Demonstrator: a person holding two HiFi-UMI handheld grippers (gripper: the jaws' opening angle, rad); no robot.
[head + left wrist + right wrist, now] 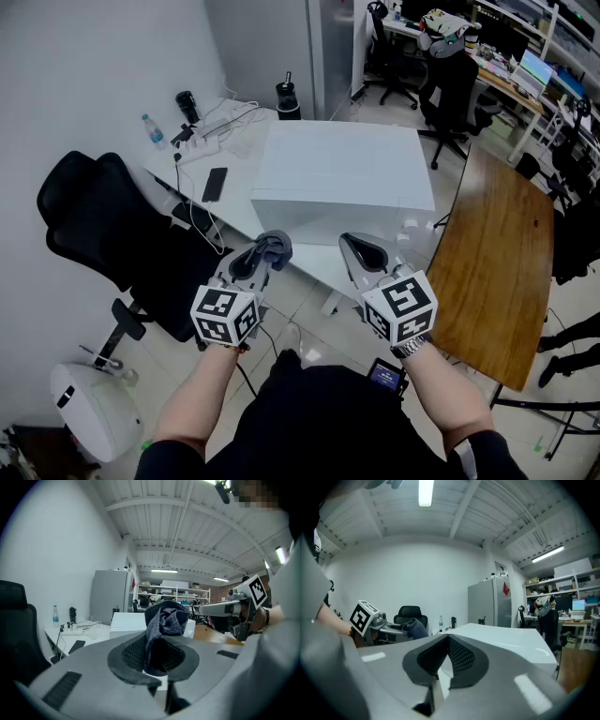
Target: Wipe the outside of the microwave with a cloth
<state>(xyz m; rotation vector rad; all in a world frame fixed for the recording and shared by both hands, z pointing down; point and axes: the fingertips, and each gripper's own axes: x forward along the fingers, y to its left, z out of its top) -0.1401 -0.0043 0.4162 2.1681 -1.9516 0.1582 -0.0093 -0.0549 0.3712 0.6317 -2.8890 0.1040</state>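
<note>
The white microwave [339, 181] stands on a white desk, ahead of both grippers; its top shows in the right gripper view [506, 639] and its box in the left gripper view [127, 620]. My left gripper [269, 249] is shut on a bunched dark grey-blue cloth [275, 246], which sticks up between its pads [161, 625]. The cloth hangs short of the microwave's near face. My right gripper [364, 251] is shut with nothing in it [446, 660], level with the left one and just to its right.
A white desk [220, 211] carries a phone [215, 184], a power strip with cables [211, 127], a water bottle [156, 132] and a black flask [288, 98]. A black office chair [112, 234] stands left, a wooden table [497, 262] right.
</note>
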